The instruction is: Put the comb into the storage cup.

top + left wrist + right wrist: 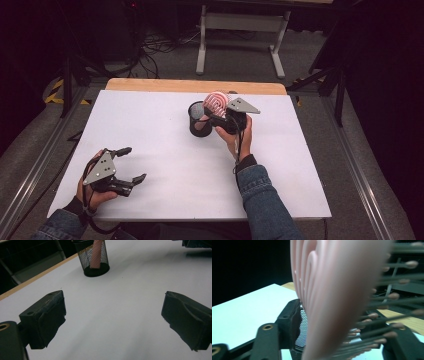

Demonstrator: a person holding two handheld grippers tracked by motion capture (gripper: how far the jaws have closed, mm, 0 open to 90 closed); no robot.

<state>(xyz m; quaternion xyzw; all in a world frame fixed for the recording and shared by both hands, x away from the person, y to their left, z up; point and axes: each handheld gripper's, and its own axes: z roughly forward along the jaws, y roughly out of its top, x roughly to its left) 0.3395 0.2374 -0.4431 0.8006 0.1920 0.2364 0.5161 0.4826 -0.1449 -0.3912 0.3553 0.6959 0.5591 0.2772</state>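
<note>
A pink hairbrush (216, 101) stands with its handle (96, 252) down inside a black mesh cup (196, 120) at the table's far middle. My right gripper (212, 116) is shut on the brush just above the cup's rim. In the right gripper view the brush's ridged back and bristles (332, 290) loom close between the two jaws, with the cup's mesh (301, 336) just below. My left gripper (134, 163) rests near the front left corner, jaws wide open and nothing between them (112, 320). It faces the cup (95, 258) across bare white tabletop.
The white tabletop (165, 165) has a wooden strip (195, 86) along its far edge. Beyond it stand white table legs (201, 45) and floor cables (150, 55). Metal rails (350, 165) run along both sides of the table.
</note>
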